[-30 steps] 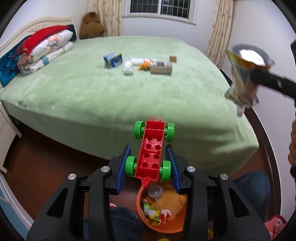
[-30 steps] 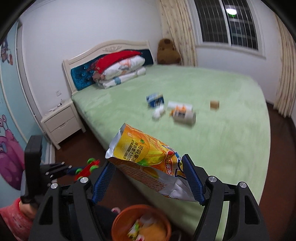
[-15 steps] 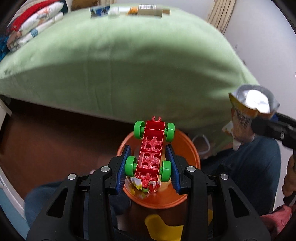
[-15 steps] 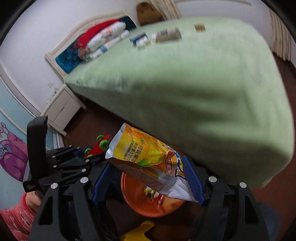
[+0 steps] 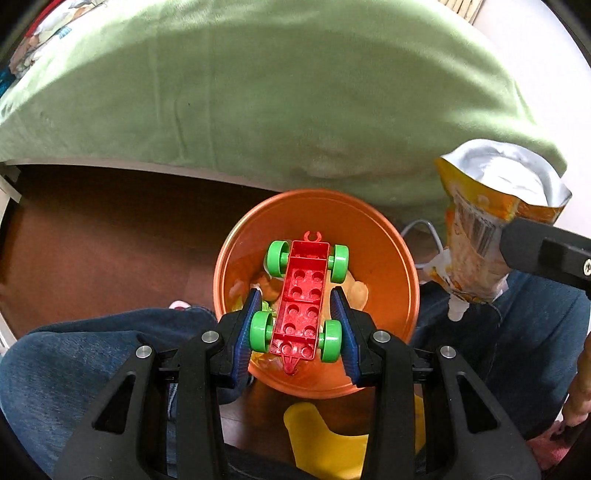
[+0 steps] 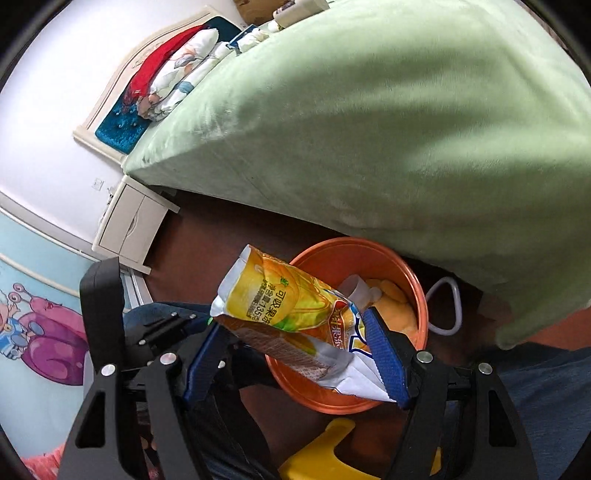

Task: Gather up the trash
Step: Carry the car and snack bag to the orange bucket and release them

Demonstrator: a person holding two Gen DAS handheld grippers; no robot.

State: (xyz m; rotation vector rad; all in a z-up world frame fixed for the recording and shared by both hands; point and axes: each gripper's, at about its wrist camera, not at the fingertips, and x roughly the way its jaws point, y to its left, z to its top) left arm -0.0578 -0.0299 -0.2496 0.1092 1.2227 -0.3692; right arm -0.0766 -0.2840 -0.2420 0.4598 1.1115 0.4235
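Observation:
My left gripper (image 5: pixel 297 325) is shut on a red toy brick car (image 5: pixel 301 299) with green wheels and holds it right over an orange bin (image 5: pixel 369 221) on the floor. The bin holds wrappers and a tan plush. My right gripper (image 6: pixel 295 350) is shut on a yellow snack bag (image 6: pixel 280 310) and holds it over the bin's (image 6: pixel 369 247) near left rim. The bag (image 5: pixel 476 236) also shows in the left wrist view, to the right of the bin. More litter (image 6: pixel 258 29) lies far off on the bed top.
The green bed (image 5: pixel 295 92) rises just behind the bin. A white nightstand (image 6: pixel 129 221) stands left by the headboard. A yellow plastic stool (image 5: pixel 325 443) sits below the bin. The person's jeans-clad legs (image 5: pixel 92 362) flank it. A white cord (image 6: pixel 448 306) lies right of the bin.
Both grippers have tilted down from the bed top to the orange bin and come closer above it. The car and the snack bag stay held.

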